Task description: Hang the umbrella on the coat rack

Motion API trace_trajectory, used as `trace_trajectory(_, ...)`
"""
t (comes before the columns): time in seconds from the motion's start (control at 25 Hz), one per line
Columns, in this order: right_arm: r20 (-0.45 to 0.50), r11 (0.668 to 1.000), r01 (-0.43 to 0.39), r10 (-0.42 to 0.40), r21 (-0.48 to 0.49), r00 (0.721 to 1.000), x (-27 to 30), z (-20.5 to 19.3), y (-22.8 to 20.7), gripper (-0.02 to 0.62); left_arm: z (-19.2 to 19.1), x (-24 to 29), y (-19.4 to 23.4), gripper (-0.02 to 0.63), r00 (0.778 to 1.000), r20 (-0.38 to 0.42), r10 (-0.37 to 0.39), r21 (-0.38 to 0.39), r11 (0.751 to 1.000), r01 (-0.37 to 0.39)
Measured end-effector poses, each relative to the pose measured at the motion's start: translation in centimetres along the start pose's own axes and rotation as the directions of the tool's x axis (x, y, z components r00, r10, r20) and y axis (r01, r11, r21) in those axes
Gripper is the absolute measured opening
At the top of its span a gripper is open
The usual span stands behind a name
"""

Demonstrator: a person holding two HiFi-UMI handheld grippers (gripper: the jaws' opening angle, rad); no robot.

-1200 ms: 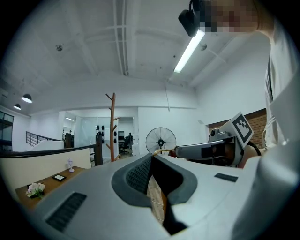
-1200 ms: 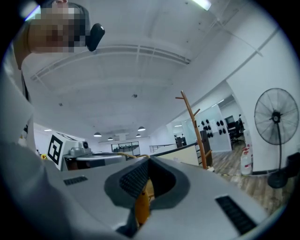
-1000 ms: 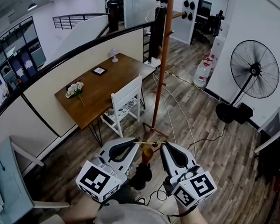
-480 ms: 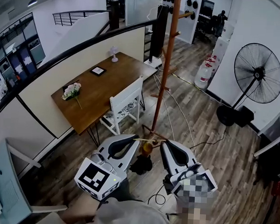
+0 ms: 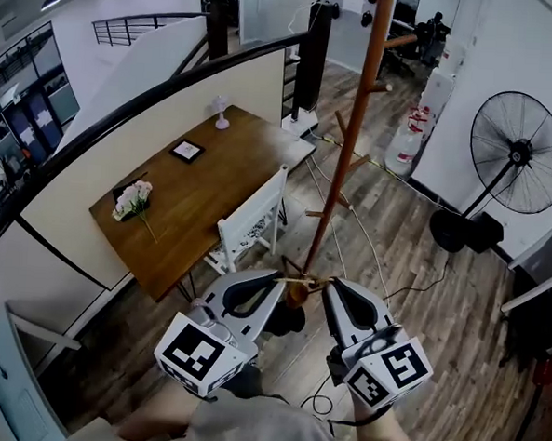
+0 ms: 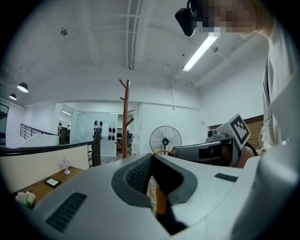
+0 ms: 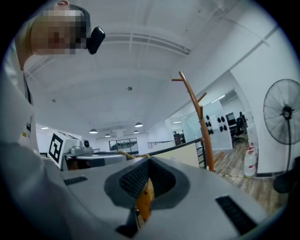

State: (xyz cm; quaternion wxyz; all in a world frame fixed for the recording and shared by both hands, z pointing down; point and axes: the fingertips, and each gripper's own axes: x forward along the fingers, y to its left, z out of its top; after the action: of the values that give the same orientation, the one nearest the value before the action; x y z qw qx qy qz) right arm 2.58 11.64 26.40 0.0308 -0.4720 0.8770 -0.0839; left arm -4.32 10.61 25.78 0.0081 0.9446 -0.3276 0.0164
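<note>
Jaws of left gripper (image 5: 276,279) and right gripper (image 5: 329,285) pinching cord loop (image 5: 302,281), umbrella (image 5: 293,300) hanging between

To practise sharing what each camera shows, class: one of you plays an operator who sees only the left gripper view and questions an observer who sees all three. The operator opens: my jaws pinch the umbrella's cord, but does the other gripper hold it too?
Observer: Yes. In the right gripper view the right gripper is shut on the cord, which runs out from its tips.
Operator: How does the umbrella hang?
Observer: In the head view the umbrella hangs from the cord's middle, its dark body below the orange handle.
Operator: What stands beside the coat rack?
Observer: A white chair stands left of the coat rack pole.
</note>
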Motion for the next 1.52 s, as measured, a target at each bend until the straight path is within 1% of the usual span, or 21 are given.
trace_trajectory(0.32,-0.016,0.998,0.057,-0.057,0.003,0.998,9.0,0.4,-2.2,0.005,0.1,3.6,9.1,0.003,0.996,-0.013,-0.086,-0.013,0.996,0.086)
trace_trajectory(0.48,-0.029,0.996,0.081,-0.082,-0.022,0.996,12.5,-0.1,-3.2,0.005,-0.5,4.9,12.5,0.003,0.993,-0.020,-0.117,-0.007,0.993,0.117)
trace_trajectory(0.6,-0.048,0.994,0.104,-0.105,-0.016,0.993,14.1,-0.8,-4.4,0.005,-1.4,6.0,14.3,0.003,0.990,-0.036,-0.135,-0.019,0.991,0.134)
trace_trajectory(0.8,-0.061,0.990,0.142,-0.142,-0.002,0.988,15.6,-0.9,-6.3,0.005,-1.6,8.5,16.1,0.003,0.984,-0.046,-0.172,-0.030,0.985,0.171)
trace_trajectory(0.96,-0.060,0.987,0.163,-0.163,0.002,0.985,16.3,-0.5,-8.2,0.005,-2.0,10.8,17.3,0.003,0.980,-0.070,-0.188,-0.021,0.982,0.187)
trace_trajectory(1.2,-0.051,0.981,0.191,-0.190,0.014,0.980,17.1,0.0,-12.2,0.005,-1.9,15.4,17.7,0.003,0.970,-0.056,-0.236,-0.012,0.972,0.236)
trace_trajectory(1.36,-0.058,0.979,0.199,-0.196,0.049,0.979,17.6,-0.2,-15.3,0.005,-3.0,18.5,18.1,0.003,0.965,-0.097,-0.245,-0.023,0.970,0.244)
trace_trajectory(1.52,-0.076,0.980,0.183,-0.177,0.083,0.981,18.3,-1.1,-18.0,0.005,-4.9,20.9,18.4,0.003,0.959,-0.140,-0.245,-0.045,0.970,0.241)
